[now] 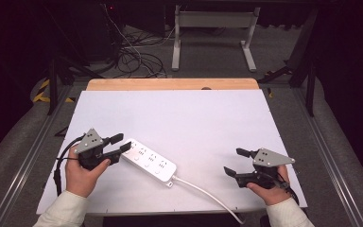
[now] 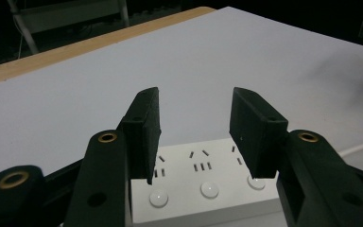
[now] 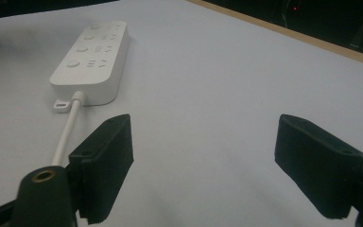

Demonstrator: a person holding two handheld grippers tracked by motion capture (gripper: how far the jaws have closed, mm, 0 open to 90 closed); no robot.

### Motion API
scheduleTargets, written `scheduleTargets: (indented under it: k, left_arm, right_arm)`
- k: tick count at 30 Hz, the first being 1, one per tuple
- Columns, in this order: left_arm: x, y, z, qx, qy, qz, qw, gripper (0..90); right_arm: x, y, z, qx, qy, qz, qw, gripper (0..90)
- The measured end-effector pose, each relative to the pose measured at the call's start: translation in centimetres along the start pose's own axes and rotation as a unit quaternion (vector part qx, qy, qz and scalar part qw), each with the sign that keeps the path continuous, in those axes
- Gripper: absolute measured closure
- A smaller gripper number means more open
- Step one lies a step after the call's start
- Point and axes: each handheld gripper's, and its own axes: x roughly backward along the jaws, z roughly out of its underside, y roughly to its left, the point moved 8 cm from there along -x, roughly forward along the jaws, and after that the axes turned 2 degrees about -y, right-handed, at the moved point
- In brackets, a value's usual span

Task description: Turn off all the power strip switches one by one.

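At the left, the person's left tongs [image 1: 121, 143] sit with their jaws apart, right at the near end of the white power strip [image 1: 149, 161], which lies slantwise on the white worktop [image 1: 194, 118]. Whether they touch it I cannot tell. The strip's cable [image 1: 208, 194] trails toward the front edge. Well off to the right, the right tongs [image 1: 234, 162] hover wide apart, holding nothing.

My left gripper [image 1: 121, 143] sits low at the table's left, jaws parted, gripped in my left hand [image 1: 82, 174]. My right gripper [image 1: 234, 161] rests at the right, jaws spread wide, held by my right hand [image 1: 269, 190]. Both point inward, well apart.
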Motion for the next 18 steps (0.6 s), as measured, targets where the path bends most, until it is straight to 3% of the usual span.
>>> scheduleTargets:
  k: [10, 12, 16, 18]
  left_arm:
    - [-0.1, 0.2, 0.3, 0.001, 0.012, -0.001, 0.9999, 58.2]
    - [-0.2, 0.3, 0.5, -0.004, 0.019, -0.002, 0.9998, 65.1]
    - [0.0, 0.5, 0.8, -0.011, 0.033, -0.007, 0.9994, 90.0]
    - [-0.1, 0.9, 1.1, -0.004, 0.05, -0.014, 0.9986, 90.0]
  right_arm:
    - [0.0, 0.0, 0.1, -0.001, 0.0, -0.002, 1.0, 21.6]
    - [0.0, 0.0, 0.1, -0.001, -0.001, -0.002, 1.0, 21.6]
    - [0.0, 0.1, 0.1, -0.001, 0.0, -0.004, 1.0, 21.6]
    - [0.0, 0.1, 0.1, -0.001, 0.0, -0.004, 1.0, 21.6]
